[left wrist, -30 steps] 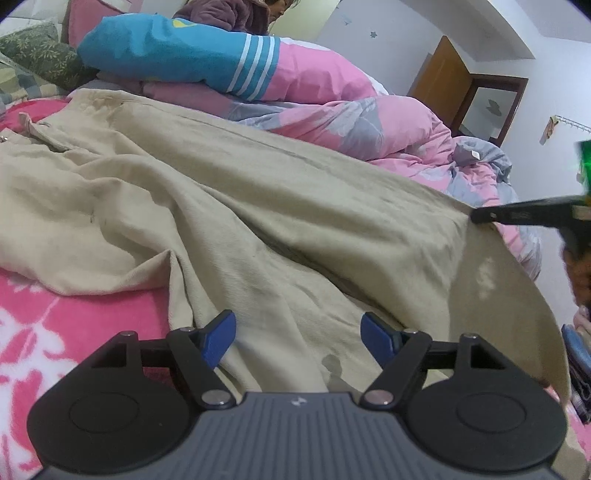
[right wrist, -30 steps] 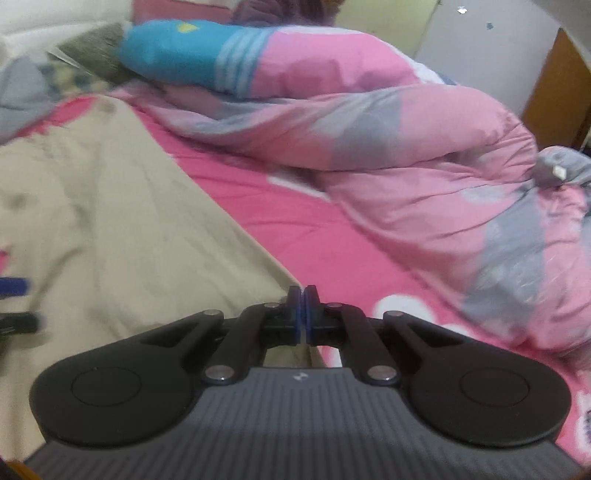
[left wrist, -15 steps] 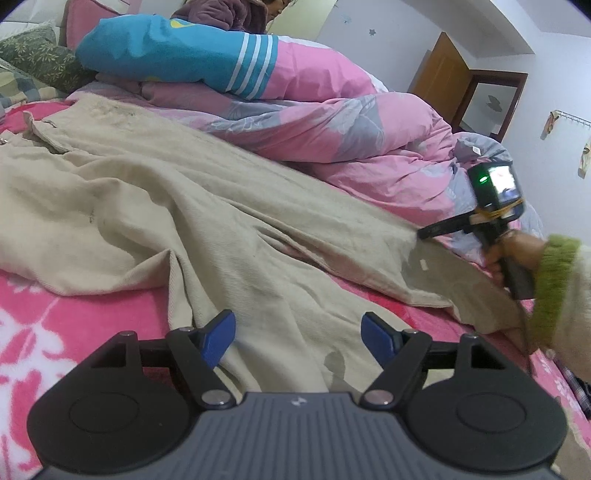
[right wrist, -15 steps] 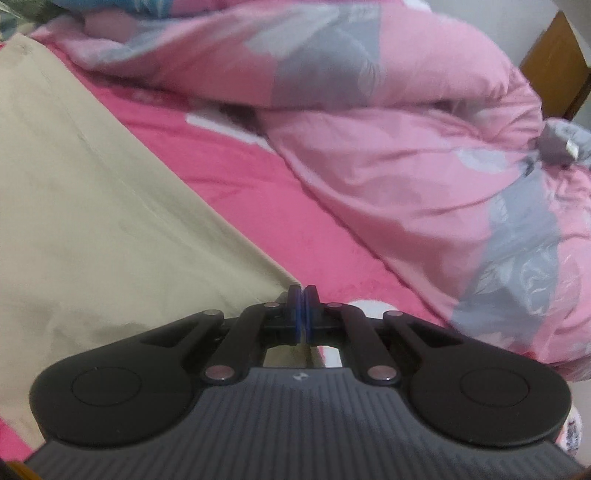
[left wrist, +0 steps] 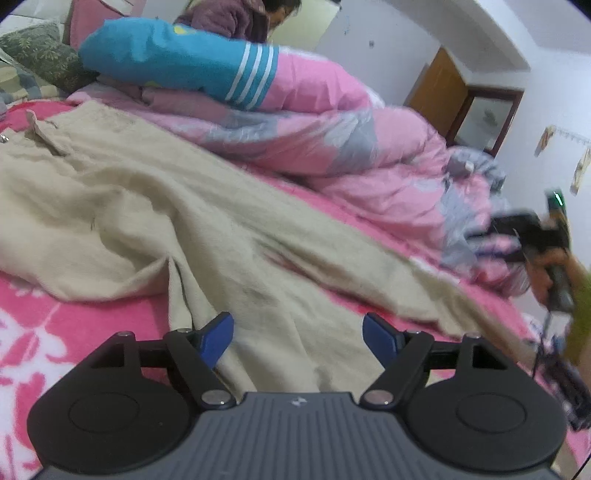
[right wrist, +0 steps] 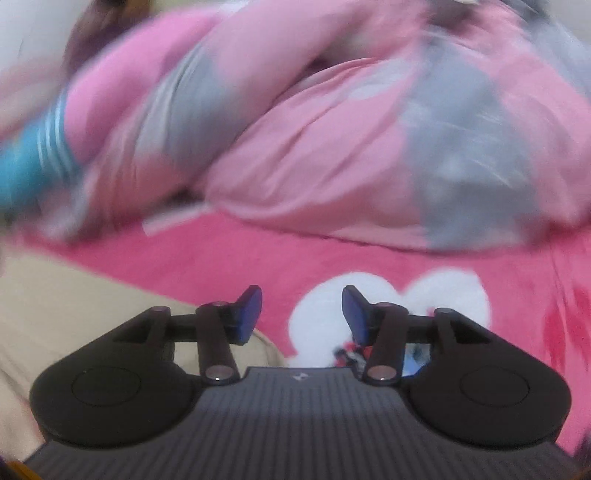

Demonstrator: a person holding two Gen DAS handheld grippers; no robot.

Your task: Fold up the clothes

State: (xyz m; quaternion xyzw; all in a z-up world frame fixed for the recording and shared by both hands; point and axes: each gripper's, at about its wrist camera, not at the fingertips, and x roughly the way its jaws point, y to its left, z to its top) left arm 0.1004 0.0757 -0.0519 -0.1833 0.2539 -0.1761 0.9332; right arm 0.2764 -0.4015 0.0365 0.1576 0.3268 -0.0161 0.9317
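Pink floral blanket covers the bed; pink-and-grey duvet heaped along the far side, blue striped pillow on top of it. Beige trousers lie spread and wrinkled across the blanket, waistband far left, one leg running out to the right. Left wrist view alone gives the full garment, a person in a purple top behind the pillow, the wooden door, and the right gripper blurred at far right in a hand with a green cuff, beyond the leg end. Right wrist view is motion-blurred and shows only a corner of the trousers at lower left, plus a white patch on the blanket between the fingers. Left gripper spread wide, trouser cloth lying under and between its blue pads, not pinched. Right gripper jaws have just been opening, now apart with nothing between them; trouser edge sits just left of its left pad.
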